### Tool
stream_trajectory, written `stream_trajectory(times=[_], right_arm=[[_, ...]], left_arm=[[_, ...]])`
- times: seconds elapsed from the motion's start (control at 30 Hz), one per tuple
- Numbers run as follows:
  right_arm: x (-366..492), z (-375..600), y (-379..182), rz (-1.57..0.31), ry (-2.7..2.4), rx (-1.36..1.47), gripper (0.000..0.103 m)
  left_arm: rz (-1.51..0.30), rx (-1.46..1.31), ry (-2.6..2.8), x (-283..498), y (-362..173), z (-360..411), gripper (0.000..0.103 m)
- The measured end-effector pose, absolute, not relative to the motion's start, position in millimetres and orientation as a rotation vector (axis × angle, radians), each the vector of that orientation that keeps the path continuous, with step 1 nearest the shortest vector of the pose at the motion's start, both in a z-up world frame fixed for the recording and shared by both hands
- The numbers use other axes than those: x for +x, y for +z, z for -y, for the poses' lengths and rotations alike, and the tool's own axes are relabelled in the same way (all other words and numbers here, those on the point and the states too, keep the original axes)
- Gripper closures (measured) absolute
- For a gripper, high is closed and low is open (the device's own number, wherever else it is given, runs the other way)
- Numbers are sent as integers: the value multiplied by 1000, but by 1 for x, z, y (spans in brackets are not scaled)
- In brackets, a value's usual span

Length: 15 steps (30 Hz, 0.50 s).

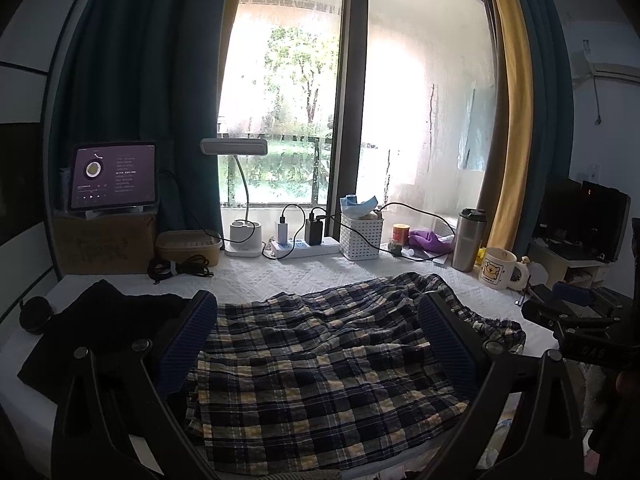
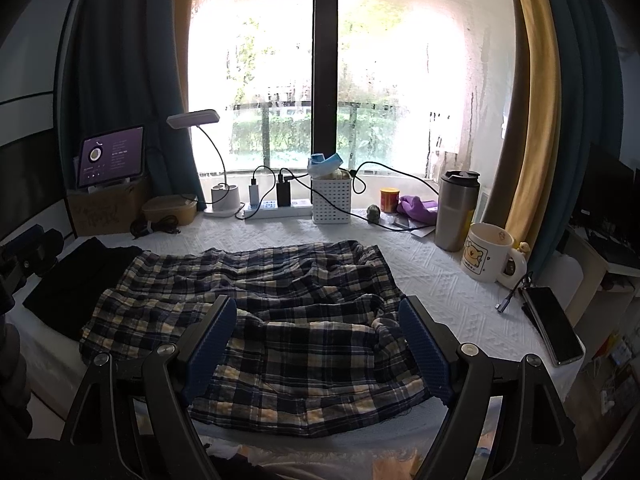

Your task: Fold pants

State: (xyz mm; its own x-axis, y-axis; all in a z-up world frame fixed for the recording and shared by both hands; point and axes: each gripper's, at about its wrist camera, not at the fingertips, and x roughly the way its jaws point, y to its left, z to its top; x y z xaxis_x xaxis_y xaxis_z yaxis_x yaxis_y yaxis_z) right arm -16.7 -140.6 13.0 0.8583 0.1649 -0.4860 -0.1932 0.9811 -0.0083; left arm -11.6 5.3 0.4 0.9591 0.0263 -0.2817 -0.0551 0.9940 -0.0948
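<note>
Plaid pants [image 1: 320, 364] in navy, white and yellow lie rumpled and spread across a white textured tabletop [image 1: 288, 276]. In the right wrist view the same pants [image 2: 280, 320] stretch from the middle toward the near edge. My left gripper [image 1: 318, 304] hovers over them, open, its blue-padded fingers [image 1: 188, 344] wide apart with nothing between. My right gripper [image 2: 316, 308] is open too, above the near right part of the pants. The right gripper's body [image 1: 576, 320] shows at the right edge of the left wrist view.
A black garment [image 1: 96, 332] lies left of the pants. Along the window stand a tablet [image 1: 112, 176], desk lamp [image 1: 240, 200], power strip [image 1: 304, 246], white basket [image 1: 360, 236], steel tumbler [image 2: 456, 212] and mug [image 2: 488, 252]. A phone [image 2: 554, 324] lies at the right edge.
</note>
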Motion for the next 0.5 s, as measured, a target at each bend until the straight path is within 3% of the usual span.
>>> stream_trajectory(times=[0.5], right_arm=[[-15, 139, 11, -511, 189, -57, 18]], left_arm=[[-310, -95, 61, -6, -3, -6, 4]])
